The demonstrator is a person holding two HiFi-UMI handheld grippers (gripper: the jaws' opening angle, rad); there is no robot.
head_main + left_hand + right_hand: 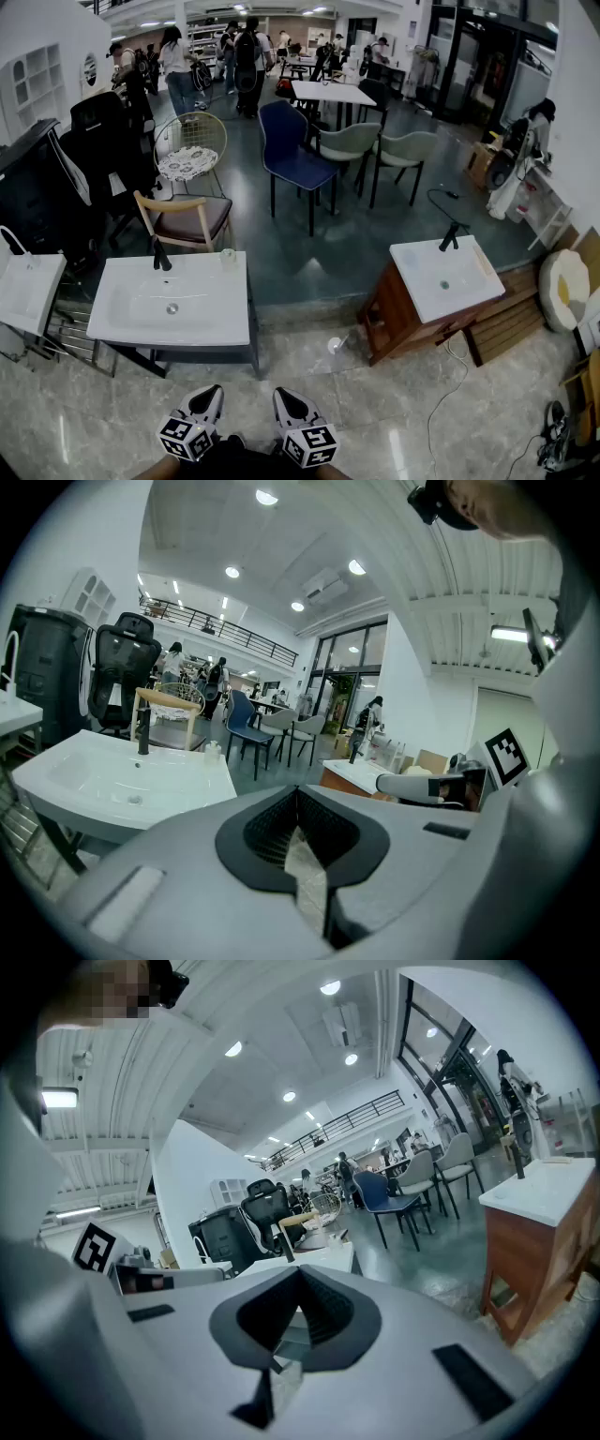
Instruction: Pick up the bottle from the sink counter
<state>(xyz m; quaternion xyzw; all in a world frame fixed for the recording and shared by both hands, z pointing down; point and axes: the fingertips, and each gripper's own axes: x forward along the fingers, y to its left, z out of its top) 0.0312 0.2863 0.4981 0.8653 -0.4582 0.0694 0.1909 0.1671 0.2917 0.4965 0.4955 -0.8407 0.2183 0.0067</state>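
Note:
A small clear bottle (228, 255) stands at the far right corner of the white sink counter (202, 323), to the right of the black faucet (161, 255). Both grippers hang low at the bottom of the head view, well short of the counter. My left gripper (208, 398) is shut with nothing in it, and so is my right gripper (286, 401). In the left gripper view the bottle (214, 751) shows small beyond the shut left gripper (300, 797), on the counter (178, 785). The right gripper view shows the shut right gripper (300, 1281) and the counter (323, 1258) far ahead.
A second white sink on a wooden cabinet (441, 277) stands to the right, with a cable on the floor beside it. A wooden chair (187, 217), a blue chair (292, 155) and tables stand behind the counter. Another sink (26, 286) is at far left. People stand far back.

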